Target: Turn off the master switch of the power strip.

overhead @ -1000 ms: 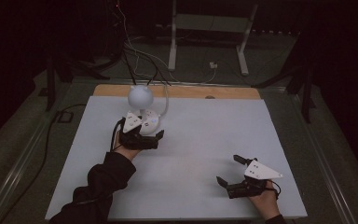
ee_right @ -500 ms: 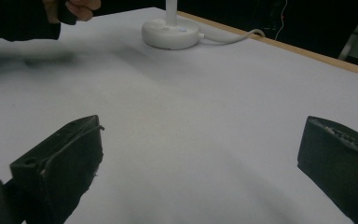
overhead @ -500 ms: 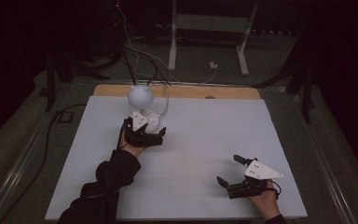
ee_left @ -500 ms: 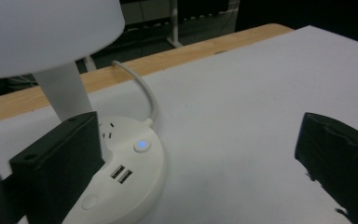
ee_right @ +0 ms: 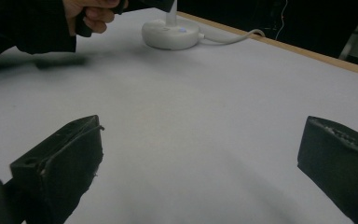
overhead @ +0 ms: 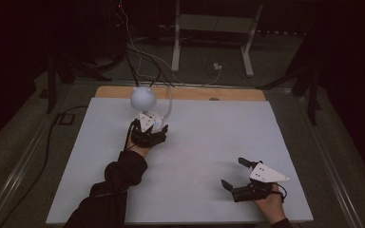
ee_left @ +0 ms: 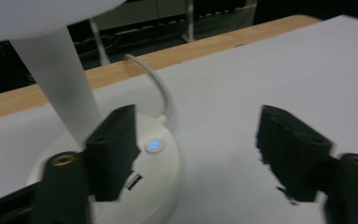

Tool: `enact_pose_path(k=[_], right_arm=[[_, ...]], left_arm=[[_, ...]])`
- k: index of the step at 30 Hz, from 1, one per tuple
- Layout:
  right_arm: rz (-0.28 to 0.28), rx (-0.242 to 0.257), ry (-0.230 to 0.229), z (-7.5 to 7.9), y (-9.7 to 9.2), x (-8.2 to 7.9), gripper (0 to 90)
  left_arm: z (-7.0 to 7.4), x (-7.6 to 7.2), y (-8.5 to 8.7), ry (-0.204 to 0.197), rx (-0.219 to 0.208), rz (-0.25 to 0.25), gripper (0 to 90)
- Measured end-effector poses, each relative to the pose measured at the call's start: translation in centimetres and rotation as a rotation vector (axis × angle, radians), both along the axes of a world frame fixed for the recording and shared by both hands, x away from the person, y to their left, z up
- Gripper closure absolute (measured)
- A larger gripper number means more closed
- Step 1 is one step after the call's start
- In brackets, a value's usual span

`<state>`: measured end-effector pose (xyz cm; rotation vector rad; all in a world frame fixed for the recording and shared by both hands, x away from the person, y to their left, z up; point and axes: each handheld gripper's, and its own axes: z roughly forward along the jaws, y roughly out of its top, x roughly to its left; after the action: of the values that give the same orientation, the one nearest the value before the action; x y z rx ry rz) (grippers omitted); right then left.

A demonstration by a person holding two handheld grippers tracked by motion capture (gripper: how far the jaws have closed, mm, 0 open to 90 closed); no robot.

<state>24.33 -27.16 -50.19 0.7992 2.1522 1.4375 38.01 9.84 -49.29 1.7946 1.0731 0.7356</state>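
Note:
A white desk lamp stands at the back left of the table, with a round head (overhead: 143, 97) over a round base (overhead: 158, 121). In the left gripper view the base (ee_left: 156, 172) carries a button (ee_left: 153, 145) lit blue and a white stem (ee_left: 58, 88). My left gripper (overhead: 151, 128) (ee_left: 196, 154) is open right at the base; its left jaw overlaps the base's near edge, and whether it touches I cannot tell. My right gripper (overhead: 234, 173) (ee_right: 200, 172) is open and empty, low over bare table at the front right, facing the lamp base (ee_right: 170, 32).
The lamp's white cable (ee_left: 161, 88) (ee_right: 233, 38) runs from the base over the wooden back edge (overhead: 185, 92) of the white table (overhead: 204, 137). A metal stand (overhead: 214, 28) and loose cables lie on the floor behind. The person's left hand (ee_right: 93, 14) is beside the lamp.
The left arm and its gripper have shifted slightly right, staying at the lamp base. The right gripper has not moved.

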Motion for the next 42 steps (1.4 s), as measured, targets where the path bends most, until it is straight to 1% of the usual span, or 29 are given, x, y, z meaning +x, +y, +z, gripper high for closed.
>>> enact_pose_path(k=[1,2,3,4,5,6,7,8,9,10,11,15,16,17,18,19,21,22,24,27,28,30,35,36,39,42], right_arm=[[0.000,0.000,0.000,0.0,0.0,0.0,0.1],[0.000,-0.001,-0.001,0.0,0.0,0.0,0.1],[0.000,0.001,0.000,0.0,0.0,0.0,0.1],[0.000,0.001,0.000,0.0,0.0,0.0,0.1],[0.001,0.001,0.000,0.0,0.0,0.0,0.1],[0.001,0.003,0.002,0.0,0.0,0.0,0.1],[0.001,0.003,0.002,0.0,0.0,0.0,0.1],[0.001,0.002,0.004,0.0,0.0,0.0,0.1],[0.001,0.002,0.004,0.0,0.0,0.0,0.1],[0.002,0.003,0.004,0.0,0.0,0.0,0.1],[0.002,0.003,0.004,0.0,0.0,0.0,0.1],[0.003,0.003,0.005,0.0,0.0,0.0,0.1],[0.003,0.003,0.006,0.0,0.0,0.0,0.1],[0.003,0.003,0.006,0.0,-0.1,0.0,0.1],[0.003,0.003,0.007,0.0,-0.1,0.0,0.1],[0.003,0.003,0.007,0.0,-0.1,0.0,0.1],[0.003,0.002,0.009,-0.1,0.0,0.1,0.1],[0.005,0.002,0.010,-0.1,0.0,0.1,0.1],[0.006,0.001,0.010,-0.1,0.0,0.1,0.1],[0.007,0.001,0.009,-0.1,0.0,0.0,0.1],[0.006,0.001,0.009,-0.1,0.0,0.0,0.1],[0.005,-0.001,0.008,-0.1,0.0,0.0,0.1],[0.004,0.000,0.008,0.0,0.0,0.0,0.1],[0.005,0.000,0.008,-0.1,0.0,0.0,0.1],[0.005,-0.001,0.009,-0.1,0.0,0.1,0.1],[0.006,-0.003,0.007,-0.1,0.0,0.0,0.1]], left_arm=[[-0.1,0.1,0.0,-0.001,0.010,0.002,32.8],[-0.2,0.2,0.0,0.003,0.006,-0.002,35.5],[-0.3,0.3,0.0,0.006,0.006,0.001,41.9],[-0.4,0.4,-0.1,0.004,0.019,0.008,41.9],[-0.5,0.5,-0.1,0.008,0.022,0.010,46.1],[-0.6,0.6,-0.1,0.012,0.016,0.011,47.7],[-0.6,0.7,-0.1,0.012,0.026,0.019,47.7],[-0.7,0.8,-0.1,0.013,0.027,0.022,53.7],[-0.7,0.9,-0.1,0.010,0.030,0.025,53.7],[-0.8,0.9,-0.2,0.004,0.038,0.033,59.9],[-0.9,1.1,-0.2,0.001,0.044,0.037,59.9],[-1.1,1.6,-0.2,-0.005,0.053,0.047,72.3],[-1.1,1.7,-0.2,-0.006,0.062,0.049,76.1],[-1.2,1.8,-0.2,-0.012,0.069,0.053,77.6],[-1.3,1.9,-0.1,-0.013,0.071,0.052,81.2],[-1.3,2.0,-0.1,-0.012,0.071,0.051,82.2],[-1.4,2.2,-0.1,-0.017,0.084,0.066,88.5],[-1.5,2.3,-0.1,-0.016,0.082,0.070,88.6],[-1.7,2.5,-0.1,-0.019,0.099,0.079,90.0],[-1.8,2.7,-0.2,-0.016,0.096,0.072,90.0],[-1.9,2.8,-0.3,-0.020,0.105,0.066,90.0],[-2.1,3.0,-0.5,-0.027,0.124,0.071,90.0],[-2.3,3.3,-0.5,-0.010,0.129,0.080,90.0],[-2.4,3.3,-0.6,-0.012,0.148,0.090,90.0],[-2.6,3.4,-0.8,-0.002,0.173,0.095,90.0],[-2.7,3.4,-0.8,0.003,0.180,0.094,90.0]])
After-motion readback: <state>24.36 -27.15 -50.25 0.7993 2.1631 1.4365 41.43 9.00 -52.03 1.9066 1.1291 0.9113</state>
